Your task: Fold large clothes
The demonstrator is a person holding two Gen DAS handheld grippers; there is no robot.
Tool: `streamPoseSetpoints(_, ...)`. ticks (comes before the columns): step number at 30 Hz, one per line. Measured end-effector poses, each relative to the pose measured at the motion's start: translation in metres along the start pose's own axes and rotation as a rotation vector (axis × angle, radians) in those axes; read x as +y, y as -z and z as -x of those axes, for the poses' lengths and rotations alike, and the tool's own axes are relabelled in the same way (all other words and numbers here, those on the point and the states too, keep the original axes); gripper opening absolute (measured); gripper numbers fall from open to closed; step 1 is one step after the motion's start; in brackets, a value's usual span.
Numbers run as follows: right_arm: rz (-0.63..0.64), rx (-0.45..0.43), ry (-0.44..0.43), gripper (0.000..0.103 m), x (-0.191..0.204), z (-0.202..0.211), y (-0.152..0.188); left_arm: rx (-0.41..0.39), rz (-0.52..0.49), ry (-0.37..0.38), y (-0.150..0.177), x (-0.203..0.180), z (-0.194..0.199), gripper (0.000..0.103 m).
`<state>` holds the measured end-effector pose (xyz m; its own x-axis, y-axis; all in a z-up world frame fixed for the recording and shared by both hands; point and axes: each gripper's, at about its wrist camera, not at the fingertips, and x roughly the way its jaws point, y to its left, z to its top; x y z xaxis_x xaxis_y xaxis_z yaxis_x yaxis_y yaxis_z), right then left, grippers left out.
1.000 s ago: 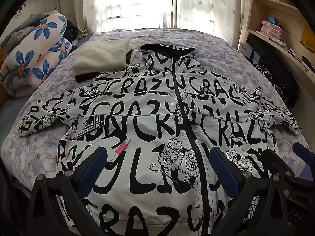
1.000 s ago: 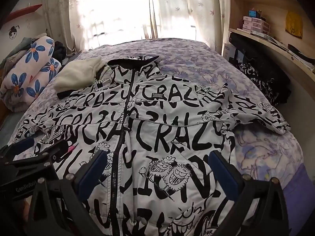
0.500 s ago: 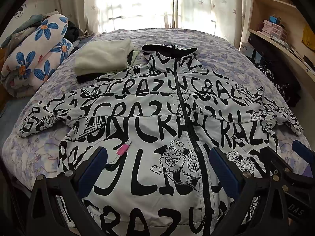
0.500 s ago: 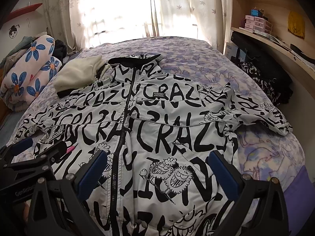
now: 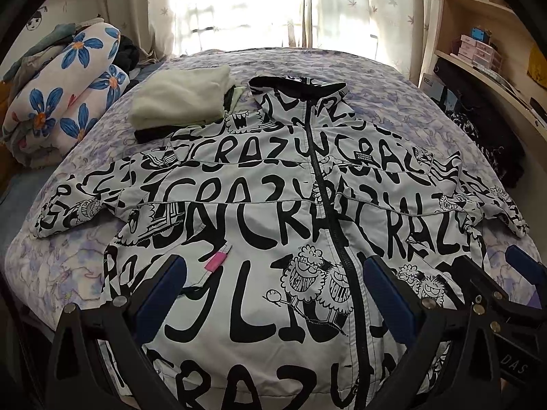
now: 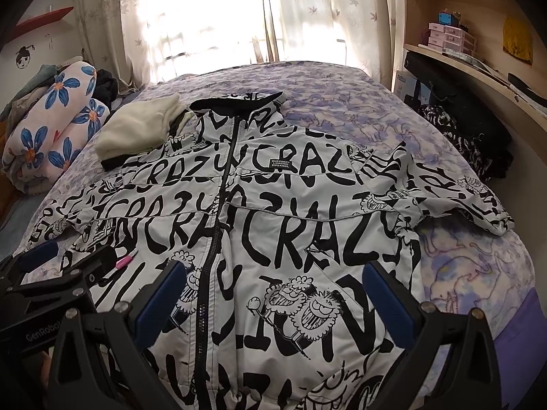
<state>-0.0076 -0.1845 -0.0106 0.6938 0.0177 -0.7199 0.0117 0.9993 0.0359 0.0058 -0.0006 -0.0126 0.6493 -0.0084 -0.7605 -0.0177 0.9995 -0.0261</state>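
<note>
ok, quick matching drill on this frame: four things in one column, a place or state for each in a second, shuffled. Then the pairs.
Things:
1. jacket
2. cream folded garment
3. floral bedding roll
4. left tool

Places or states:
A. bundled at the left edge of the bed
B. open, above the jacket's lower front
C. spread flat, zipped, sleeves out
D. by the jacket's collar, on its left shoulder side

Pairs: 1-C, 2-D, 3-A, 4-B
</note>
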Motion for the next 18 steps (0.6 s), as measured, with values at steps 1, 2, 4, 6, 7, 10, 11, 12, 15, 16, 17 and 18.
streamPoseSetpoints(1, -0.003, 0.003, -0.007, 0.103, -0.001, -0.003, -0.001, -0.001, 0.002, 0.0, 0.0, -0.001, 0.001, 0.102)
streamPoseSetpoints(2, -0.006, 0.004, -0.014, 0.103, 0.0, -0.003, 0.0, -0.002, 0.002, 0.002, 0.0, 0.0, 0.0, 0.102)
streamPoseSetpoints(4, -0.008, 0.002, -0.019, 0.103, 0.0, -0.004, 0.0, -0.002, 0.001, -0.002, -0.001, 0.0, 0.0, 0.102)
streamPoseSetpoints(6, -0.004, -0.006, -0.014, 0.103, -0.002, -0.003, 0.0, -0.003, 0.001, -0.001, -0.001, 0.001, -0.001, 0.102)
streamPoseSetpoints(7, -0.001, -0.012, -0.01, 0.103, 0.0, -0.002, 0.001, -0.003, 0.003, 0.001, -0.001, 0.001, -0.001, 0.102)
streamPoseSetpoints(10, -0.009, -0.016, -0.02, 0.103, -0.003, 0.0, 0.001, -0.003, 0.005, 0.004, -0.002, 0.002, -0.002, 0.102)
streamPoseSetpoints(11, -0.016, -0.015, -0.026, 0.103, -0.004, 0.0, 0.0, -0.003, 0.006, 0.005, -0.003, 0.002, -0.002, 0.102)
streamPoseSetpoints(12, -0.025, -0.013, -0.031, 0.103, -0.005, 0.0, 0.001, -0.003, 0.005, 0.006, -0.004, 0.003, -0.003, 0.102)
streamPoseSetpoints(15, -0.042, -0.006, -0.041, 0.103, -0.009, -0.002, 0.0, -0.002, 0.0, 0.002, -0.004, 0.001, -0.004, 0.102)
streamPoseSetpoints(16, -0.044, -0.006, -0.04, 0.103, -0.01, -0.002, 0.0, -0.003, 0.0, 0.001, -0.004, 0.0, -0.003, 0.102)
streamPoseSetpoints(17, -0.045, -0.008, -0.04, 0.103, -0.01, -0.002, 0.0, -0.004, -0.003, 0.0, -0.004, 0.0, -0.004, 0.102)
streamPoseSetpoints(18, -0.045, -0.009, -0.04, 0.103, -0.011, -0.002, 0.0, -0.004, -0.002, 0.001, -0.004, 0.001, -0.004, 0.102)
